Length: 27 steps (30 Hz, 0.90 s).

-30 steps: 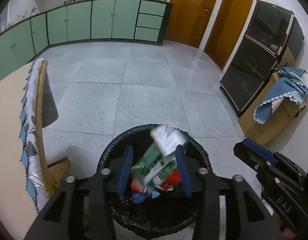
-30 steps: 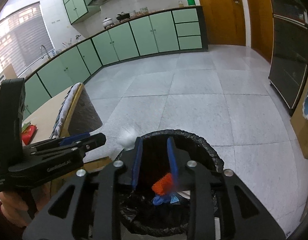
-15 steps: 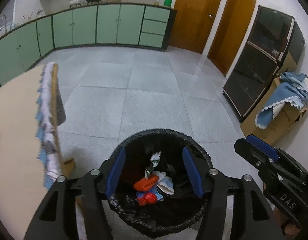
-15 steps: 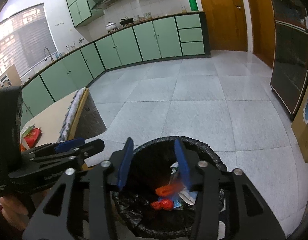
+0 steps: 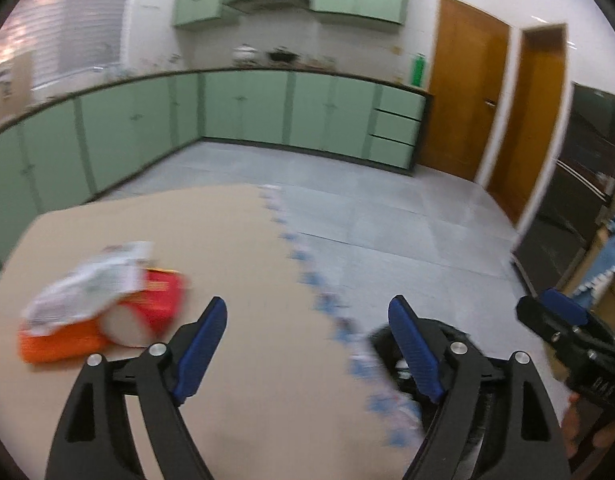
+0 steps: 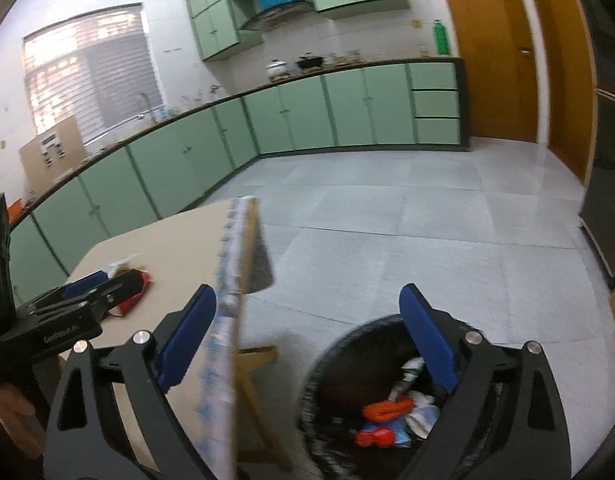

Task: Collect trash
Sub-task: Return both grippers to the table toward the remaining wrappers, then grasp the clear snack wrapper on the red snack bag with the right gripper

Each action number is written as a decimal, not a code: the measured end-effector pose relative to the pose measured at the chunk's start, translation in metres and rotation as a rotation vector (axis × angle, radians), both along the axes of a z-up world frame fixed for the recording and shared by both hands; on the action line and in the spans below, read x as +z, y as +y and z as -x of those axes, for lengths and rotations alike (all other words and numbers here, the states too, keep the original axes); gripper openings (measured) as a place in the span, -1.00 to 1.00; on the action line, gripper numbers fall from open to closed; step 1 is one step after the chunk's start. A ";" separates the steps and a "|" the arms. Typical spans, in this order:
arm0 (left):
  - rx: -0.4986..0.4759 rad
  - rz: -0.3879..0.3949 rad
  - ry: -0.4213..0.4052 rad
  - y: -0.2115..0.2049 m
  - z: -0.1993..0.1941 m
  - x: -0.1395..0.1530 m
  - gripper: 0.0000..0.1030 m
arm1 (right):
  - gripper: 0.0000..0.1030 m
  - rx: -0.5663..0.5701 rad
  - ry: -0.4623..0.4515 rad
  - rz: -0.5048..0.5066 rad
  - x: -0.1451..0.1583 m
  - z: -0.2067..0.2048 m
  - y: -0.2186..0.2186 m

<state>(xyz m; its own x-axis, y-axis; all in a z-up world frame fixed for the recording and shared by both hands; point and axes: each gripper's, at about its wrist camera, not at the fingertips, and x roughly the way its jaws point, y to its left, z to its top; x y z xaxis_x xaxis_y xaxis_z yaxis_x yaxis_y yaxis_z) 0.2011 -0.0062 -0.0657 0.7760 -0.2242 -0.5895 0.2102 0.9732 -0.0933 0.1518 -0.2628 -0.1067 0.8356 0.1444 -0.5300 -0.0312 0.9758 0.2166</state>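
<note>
My left gripper (image 5: 307,344) is open and empty above the beige table (image 5: 235,240). A pile of wrappers (image 5: 103,300), white, red and orange, lies on the table to its left. My right gripper (image 6: 307,336) is open and empty, over the gap between the table edge and the black trash bin (image 6: 339,360). Orange, red, blue and white trash (image 6: 391,416) lies inside the bin. The bin's rim (image 5: 381,336) shows in the left wrist view. The left gripper (image 6: 79,300) shows in the right wrist view near the wrappers (image 6: 131,276). The right gripper (image 5: 563,328) shows at the right of the left wrist view.
A blue-patterned cloth fringe (image 6: 231,280) hangs at the table's right edge. Green cabinets (image 5: 243,108) line the far walls. Wooden doors (image 5: 467,88) and a dark glass cabinet (image 5: 587,168) stand on the right. The grey tiled floor (image 6: 427,220) lies beyond the bin.
Both grippers opened wider and lifted from over the bin. The left one swung left over the table toward the wrappers. The trash it dropped now lies in the bin.
</note>
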 end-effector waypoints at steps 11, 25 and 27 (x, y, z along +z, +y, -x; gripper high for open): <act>0.325 -0.091 -0.016 0.158 0.004 -0.011 0.58 | 0.75 0.234 -0.022 -0.024 0.013 -0.051 0.137; 0.471 -0.104 0.001 0.234 -0.012 -0.029 0.58 | 0.44 0.391 0.078 -0.008 -0.009 -0.113 0.247; 0.474 -0.101 0.007 0.236 -0.012 -0.032 0.58 | 0.39 0.402 0.096 -0.003 -0.012 -0.118 0.255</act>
